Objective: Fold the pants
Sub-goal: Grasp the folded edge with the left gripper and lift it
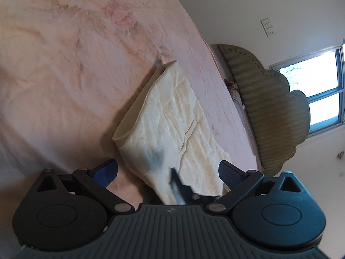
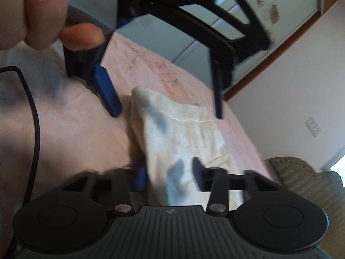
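Note:
Cream pants (image 1: 172, 112), folded into a narrow strip, lie on the pink bed sheet (image 1: 64, 64). My left gripper (image 1: 167, 172) stands wide open with the near end of the pants between its blue fingers (image 1: 105, 170), touching neither. In the right wrist view the left gripper (image 2: 166, 108) hangs open above the pants (image 2: 189, 129), held by a person's hand (image 2: 43, 10). My right gripper (image 2: 169, 177) has its jaws narrowed on the bunched near end of the cloth, and its pads (image 2: 141, 179) press on the fabric. One right finger shows blurred in the left wrist view.
A padded olive headboard (image 1: 269, 108) stands at the bed's far right end, with a window (image 1: 319, 90) and wall sockets (image 1: 268, 27) behind it. A wardrobe with sliding doors (image 2: 258, 10) rises beyond the bed. A black cable (image 2: 34, 118) trails at the left.

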`<state>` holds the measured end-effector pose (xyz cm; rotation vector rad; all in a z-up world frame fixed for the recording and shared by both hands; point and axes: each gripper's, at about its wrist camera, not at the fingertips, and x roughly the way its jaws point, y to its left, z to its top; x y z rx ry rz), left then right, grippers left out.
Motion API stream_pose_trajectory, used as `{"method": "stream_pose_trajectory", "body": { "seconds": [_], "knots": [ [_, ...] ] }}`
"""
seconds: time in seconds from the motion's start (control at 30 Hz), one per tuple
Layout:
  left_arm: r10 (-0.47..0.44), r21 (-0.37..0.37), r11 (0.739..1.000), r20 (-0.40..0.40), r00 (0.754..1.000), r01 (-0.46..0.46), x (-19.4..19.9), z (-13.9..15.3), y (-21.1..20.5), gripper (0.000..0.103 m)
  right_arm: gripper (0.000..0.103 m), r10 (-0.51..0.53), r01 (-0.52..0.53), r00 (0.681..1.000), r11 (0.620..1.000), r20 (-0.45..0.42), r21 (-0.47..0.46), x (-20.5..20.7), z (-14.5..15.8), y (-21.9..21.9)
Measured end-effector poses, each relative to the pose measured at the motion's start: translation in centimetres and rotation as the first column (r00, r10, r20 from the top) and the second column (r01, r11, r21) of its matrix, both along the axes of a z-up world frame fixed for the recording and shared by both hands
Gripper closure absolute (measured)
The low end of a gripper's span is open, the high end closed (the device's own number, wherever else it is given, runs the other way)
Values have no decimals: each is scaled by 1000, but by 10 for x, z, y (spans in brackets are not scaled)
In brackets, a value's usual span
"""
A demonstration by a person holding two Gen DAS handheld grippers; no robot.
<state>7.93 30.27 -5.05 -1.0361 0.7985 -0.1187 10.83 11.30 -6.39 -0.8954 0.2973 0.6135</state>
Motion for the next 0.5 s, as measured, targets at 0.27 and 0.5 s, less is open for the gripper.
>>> {"method": "stream_pose_trajectory", "body": {
  "seconds": [0.27,0.5],
  "knots": [
    [25,-138,990,38,999,-19,33,-14,8,1,89,-6,36,987,982,-162,186,26,21,-20],
    [86,-145,986,28,996,-81,59,-20,5,42,90,30,103,942,922,-335,374,47,43,-53]
  ]
}}
